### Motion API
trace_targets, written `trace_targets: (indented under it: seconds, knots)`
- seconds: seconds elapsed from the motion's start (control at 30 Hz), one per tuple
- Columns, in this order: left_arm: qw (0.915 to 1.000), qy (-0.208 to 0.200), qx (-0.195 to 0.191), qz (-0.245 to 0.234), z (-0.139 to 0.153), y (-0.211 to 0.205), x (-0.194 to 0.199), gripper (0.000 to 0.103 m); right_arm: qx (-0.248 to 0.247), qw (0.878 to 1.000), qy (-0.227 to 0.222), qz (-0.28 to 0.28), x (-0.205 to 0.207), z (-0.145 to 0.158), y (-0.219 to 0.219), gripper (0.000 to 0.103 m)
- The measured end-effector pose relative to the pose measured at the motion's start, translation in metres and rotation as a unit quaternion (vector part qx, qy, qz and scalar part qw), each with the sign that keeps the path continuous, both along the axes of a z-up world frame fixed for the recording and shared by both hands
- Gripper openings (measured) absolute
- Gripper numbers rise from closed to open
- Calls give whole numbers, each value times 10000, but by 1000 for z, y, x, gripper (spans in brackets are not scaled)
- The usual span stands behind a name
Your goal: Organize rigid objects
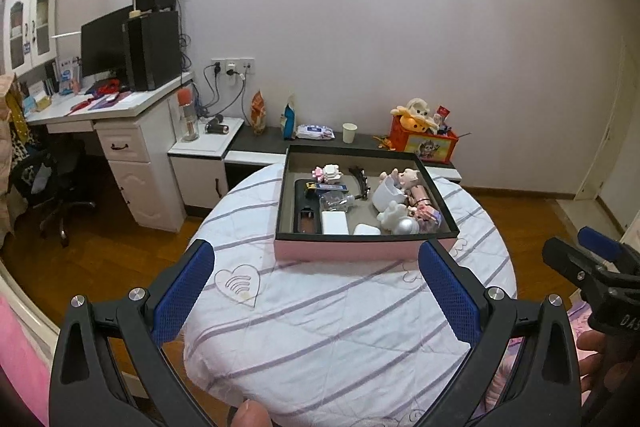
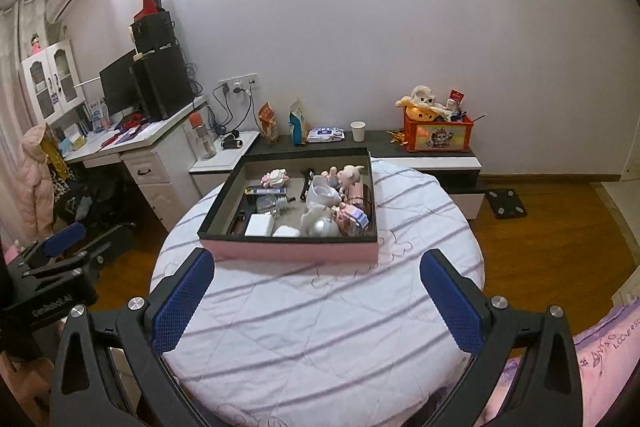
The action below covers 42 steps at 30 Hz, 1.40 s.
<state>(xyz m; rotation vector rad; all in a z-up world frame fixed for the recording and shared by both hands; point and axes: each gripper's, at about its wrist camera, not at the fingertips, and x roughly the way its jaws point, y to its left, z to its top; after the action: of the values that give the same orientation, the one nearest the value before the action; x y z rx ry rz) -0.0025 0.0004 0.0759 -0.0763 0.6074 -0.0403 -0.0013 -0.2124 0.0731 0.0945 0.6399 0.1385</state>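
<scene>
A shallow pink box with a black rim [image 1: 356, 250] [image 2: 296, 251] sits on the far half of a round table with a white striped cloth [image 1: 320, 327] [image 2: 320, 315]. It holds several small rigid items: a white power bank [image 1: 334, 222] [image 2: 259, 225], a white cup [image 1: 387, 193] [image 2: 320, 191], a small glass bottle [image 1: 335, 202], a blue-yellow box [image 2: 266, 190] and toy figures [image 1: 412, 179]. My left gripper [image 1: 316, 279] is open and empty, short of the box's near wall. My right gripper [image 2: 316, 279] is open and empty, also short of the box.
Behind the table runs a low dark-topped cabinet [image 1: 264, 141] with snack bags, a wipes pack, a paper cup [image 1: 349, 133] and an orange toy crate [image 1: 424, 141]. A white desk with monitor [image 1: 104, 43] stands at left. A black scale [image 2: 506, 203] lies on the wooden floor.
</scene>
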Motion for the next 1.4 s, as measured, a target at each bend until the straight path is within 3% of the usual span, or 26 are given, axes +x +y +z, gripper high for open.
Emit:
trace_targets:
  seconds: [0.4,1.4]
  knots:
    - [10000,-36,14,9,5,2,-20,103,-55,9999,1,126,-11,-3,11,103]
    - [9999,-3,15,164,5,19,-17,103,-136,9995,-32,276,-7,0,31,103]
